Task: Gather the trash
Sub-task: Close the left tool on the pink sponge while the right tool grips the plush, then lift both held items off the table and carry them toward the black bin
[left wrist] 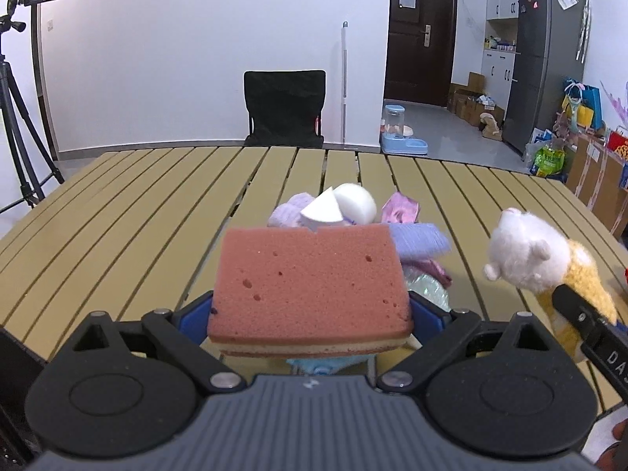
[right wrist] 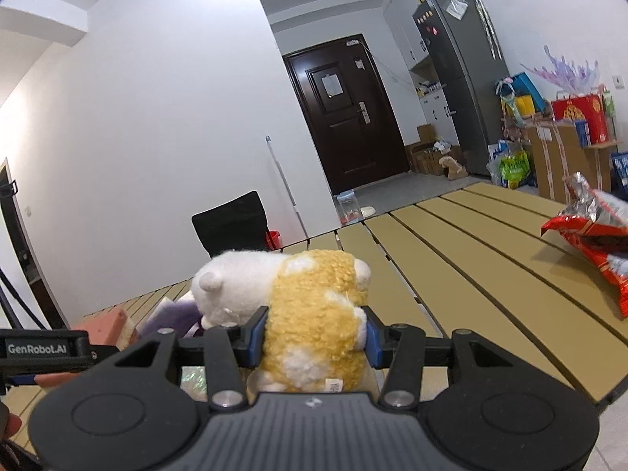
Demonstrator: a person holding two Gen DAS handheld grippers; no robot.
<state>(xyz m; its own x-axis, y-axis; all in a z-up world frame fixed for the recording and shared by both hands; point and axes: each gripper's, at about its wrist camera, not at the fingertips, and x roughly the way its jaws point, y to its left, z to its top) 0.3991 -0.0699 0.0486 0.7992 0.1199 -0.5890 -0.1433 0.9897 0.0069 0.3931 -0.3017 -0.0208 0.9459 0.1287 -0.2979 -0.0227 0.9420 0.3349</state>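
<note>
Both hands were loaded. The left gripper (left wrist: 310,314) had its blue-padded jaws spread wide and pressed on the sides of a flat pink sponge with a tan underside (left wrist: 310,286), carried level above the slatted tan table (left wrist: 117,216). The right gripper (right wrist: 314,333) had its jaws partway closed, squeezing the yellow-and-white plush toy (right wrist: 310,314) round its middle; the toy's white head stuck out to the left, clear of the table.

Just beyond the sponge lay a heap: lilac knitted cloth (left wrist: 416,239), a white foam ball with a wedge cut out (left wrist: 345,204), a pink crumpled wrapper (left wrist: 400,204) and some clear iridescent film (left wrist: 428,294). Well apart on the right side of the table sat a red and silver foil snack bag (right wrist: 592,235), torn open.

By my reading, this was the carrying step: two items picked, neither yet dropped anywhere. No bin or bag for the trash showed in either view, so the destination could not be told. The next move called for taking both loads to the collection point without the two grippers, close side by side, knocking together, then opening each over it. The sponge would spring back on release; the plush might cling to the pads.
</note>
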